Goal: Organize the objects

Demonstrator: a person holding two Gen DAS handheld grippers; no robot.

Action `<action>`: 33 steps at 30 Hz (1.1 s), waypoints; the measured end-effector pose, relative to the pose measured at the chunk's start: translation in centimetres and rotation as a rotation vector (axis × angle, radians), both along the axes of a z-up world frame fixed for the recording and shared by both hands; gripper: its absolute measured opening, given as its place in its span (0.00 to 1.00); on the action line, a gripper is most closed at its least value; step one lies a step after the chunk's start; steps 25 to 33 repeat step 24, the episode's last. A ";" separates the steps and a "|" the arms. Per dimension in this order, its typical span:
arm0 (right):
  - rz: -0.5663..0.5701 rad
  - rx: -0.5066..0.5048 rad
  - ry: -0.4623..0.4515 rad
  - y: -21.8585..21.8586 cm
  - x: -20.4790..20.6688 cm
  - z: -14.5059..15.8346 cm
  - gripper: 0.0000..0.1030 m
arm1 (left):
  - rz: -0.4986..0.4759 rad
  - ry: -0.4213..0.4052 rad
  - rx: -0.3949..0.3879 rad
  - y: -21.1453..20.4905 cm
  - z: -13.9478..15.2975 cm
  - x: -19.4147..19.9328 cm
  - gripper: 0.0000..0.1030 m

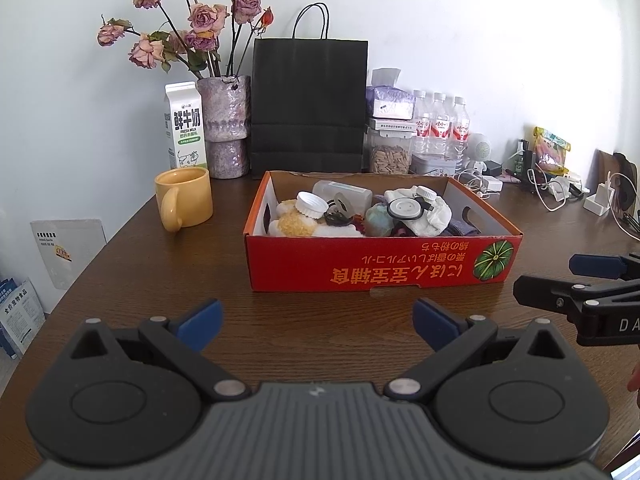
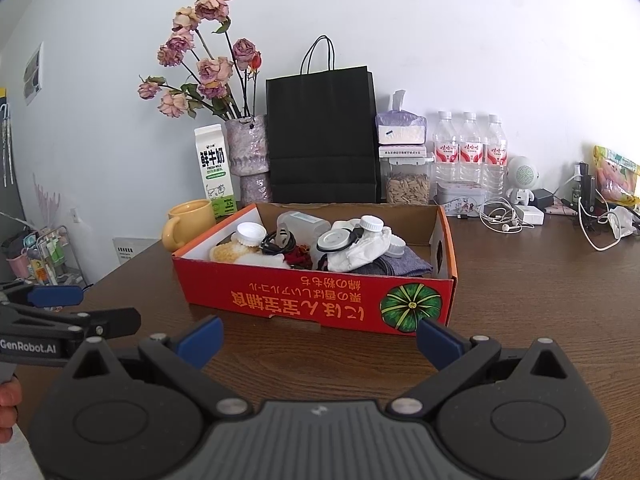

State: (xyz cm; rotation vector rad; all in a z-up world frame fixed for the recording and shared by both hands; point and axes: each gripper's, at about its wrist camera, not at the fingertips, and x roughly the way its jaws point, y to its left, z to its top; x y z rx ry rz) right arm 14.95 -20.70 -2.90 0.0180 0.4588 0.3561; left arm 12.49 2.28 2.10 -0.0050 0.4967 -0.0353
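A red cardboard box [image 1: 376, 264] [image 2: 280, 300] sits mid-table, filled with white-capped plastic bottles [image 1: 310, 203] [image 2: 370, 224], a yellow-and-white plush toy [image 1: 294, 224] [image 2: 232, 254], a round white lid [image 1: 404, 209] [image 2: 334, 240], white cloth and a grey cloth [image 2: 400, 266]. My left gripper [image 1: 318, 324] hangs open in front of the box, nothing between its blue pads. My right gripper [image 2: 320, 338] is open too, just before the box's front wall. Each gripper shows at the edge of the other's view, the right gripper [image 1: 560, 280] and the left gripper [image 2: 96, 308].
A yellow mug [image 1: 185, 202] stands left of the box. Along the wall are a milk carton [image 1: 185, 128], a vase of dried roses [image 1: 226, 136], a black paper bag [image 1: 308, 108], a seed jar [image 1: 390, 152], three water bottles [image 2: 470, 152] and tangled cables [image 2: 504, 220].
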 end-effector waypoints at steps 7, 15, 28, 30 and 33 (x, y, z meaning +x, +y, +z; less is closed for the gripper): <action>0.000 0.000 0.001 0.0 0.0 -0.1 1.00 | -0.002 0.002 -0.001 -0.1 -0.1 0.0 1.00; 0.000 -0.001 0.001 0.0 0.0 -0.1 1.00 | -0.004 0.002 -0.002 -0.2 -0.1 0.1 1.00; 0.000 -0.002 0.003 0.0 -0.1 -0.3 1.00 | 0.002 -0.001 0.018 -0.5 -0.1 -0.1 1.00; 0.000 -0.002 0.003 0.0 -0.1 -0.3 1.00 | 0.002 -0.001 0.018 -0.5 -0.1 -0.1 1.00; 0.000 -0.002 0.003 0.0 -0.1 -0.3 1.00 | 0.002 -0.001 0.018 -0.5 -0.1 -0.1 1.00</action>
